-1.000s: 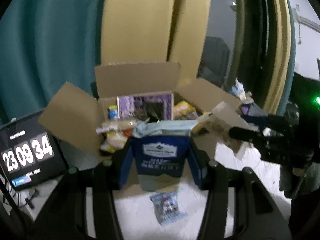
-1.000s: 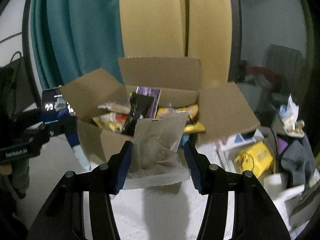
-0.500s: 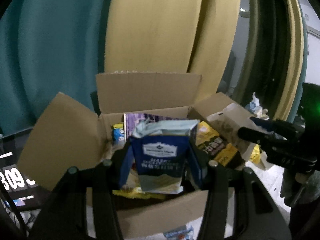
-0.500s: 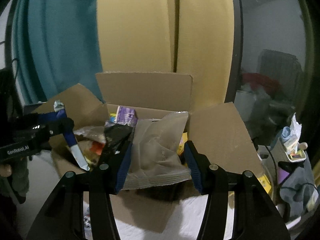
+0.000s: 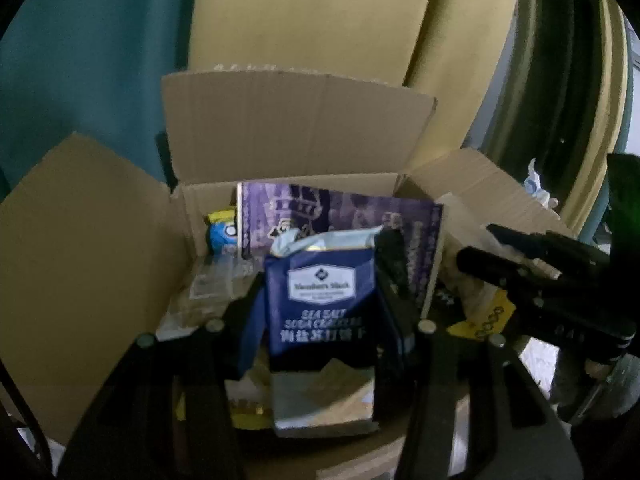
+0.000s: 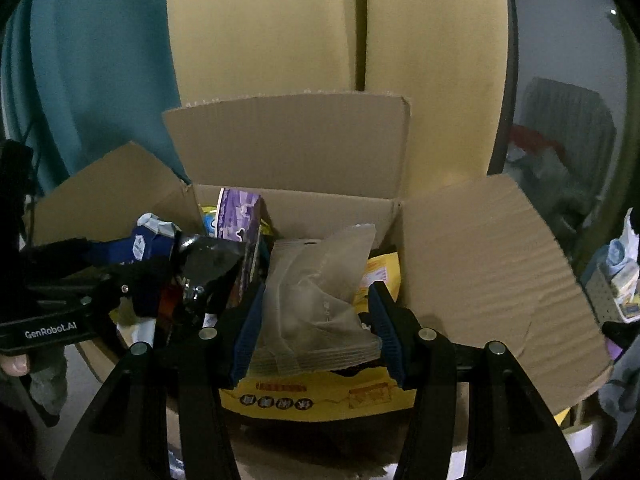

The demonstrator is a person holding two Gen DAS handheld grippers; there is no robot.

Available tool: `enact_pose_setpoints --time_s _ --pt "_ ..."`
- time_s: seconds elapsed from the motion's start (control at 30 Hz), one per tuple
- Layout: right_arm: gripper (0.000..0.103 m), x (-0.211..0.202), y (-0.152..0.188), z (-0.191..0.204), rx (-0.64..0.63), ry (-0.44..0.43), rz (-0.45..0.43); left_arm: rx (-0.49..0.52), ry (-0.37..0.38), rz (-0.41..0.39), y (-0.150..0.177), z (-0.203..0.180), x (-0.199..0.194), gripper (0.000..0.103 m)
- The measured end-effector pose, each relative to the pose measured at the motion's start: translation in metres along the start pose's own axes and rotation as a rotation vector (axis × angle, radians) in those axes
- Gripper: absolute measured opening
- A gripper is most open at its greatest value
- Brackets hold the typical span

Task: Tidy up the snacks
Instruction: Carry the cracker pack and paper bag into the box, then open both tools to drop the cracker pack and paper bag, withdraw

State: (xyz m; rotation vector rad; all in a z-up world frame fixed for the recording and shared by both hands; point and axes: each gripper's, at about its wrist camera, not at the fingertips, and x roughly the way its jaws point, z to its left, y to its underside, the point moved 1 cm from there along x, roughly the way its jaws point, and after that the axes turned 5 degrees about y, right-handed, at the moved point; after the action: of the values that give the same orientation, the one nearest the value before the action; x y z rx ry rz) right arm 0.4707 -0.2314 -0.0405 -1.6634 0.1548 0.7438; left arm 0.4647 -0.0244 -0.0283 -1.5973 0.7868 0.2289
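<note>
An open cardboard box (image 5: 280, 140) (image 6: 288, 148) full of snacks fills both views. My left gripper (image 5: 320, 312) is shut on a blue sea salt soda cracker bag (image 5: 320, 304) and holds it over the box interior. My right gripper (image 6: 316, 316) is shut on a grey-brown translucent snack packet (image 6: 316, 292) and holds it over the box's right half. Each gripper shows in the other's view: the right one (image 5: 532, 276) at right, the left one (image 6: 92, 280) at left with the blue bag.
Inside the box are a purple carton (image 5: 340, 216) (image 6: 240, 216), a yellow packet (image 6: 320, 396), a black shiny packet (image 6: 208, 264) and a blue-yellow item (image 5: 222, 232). Box flaps (image 6: 492, 280) spread left and right. Teal and yellow curtains (image 5: 320, 20) hang behind. Clutter (image 6: 616, 272) lies at right.
Both grippers have moved forward from in front of the box to over its opening, each still holding its snack. The clock display and the packet on the floor have left view.
</note>
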Motion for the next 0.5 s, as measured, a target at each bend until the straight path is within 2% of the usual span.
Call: enact_pose_setpoints --time_s 0.17,0.33,0.43,0.5 --pt "0.056 0.005 0.001 0.005 -0.006 -0.004 0.009 -0.024 -0.019 0.021 0.001 0.005 0.005 0.054" --pt "0.057 0.006 0.002 0.008 -0.006 0.001 0.022 -0.044 -0.024 0.013 0.001 0.006 -0.003 0.073" --pt "0.059 0.003 0.0 0.012 -0.011 0.008 0.025 -0.046 -0.025 -0.001 0.0 0.006 -0.014 0.076" --pt "0.065 0.0 -0.002 0.015 -0.017 0.009 0.02 -0.043 -0.03 -0.008 0.0 0.005 -0.022 0.076"
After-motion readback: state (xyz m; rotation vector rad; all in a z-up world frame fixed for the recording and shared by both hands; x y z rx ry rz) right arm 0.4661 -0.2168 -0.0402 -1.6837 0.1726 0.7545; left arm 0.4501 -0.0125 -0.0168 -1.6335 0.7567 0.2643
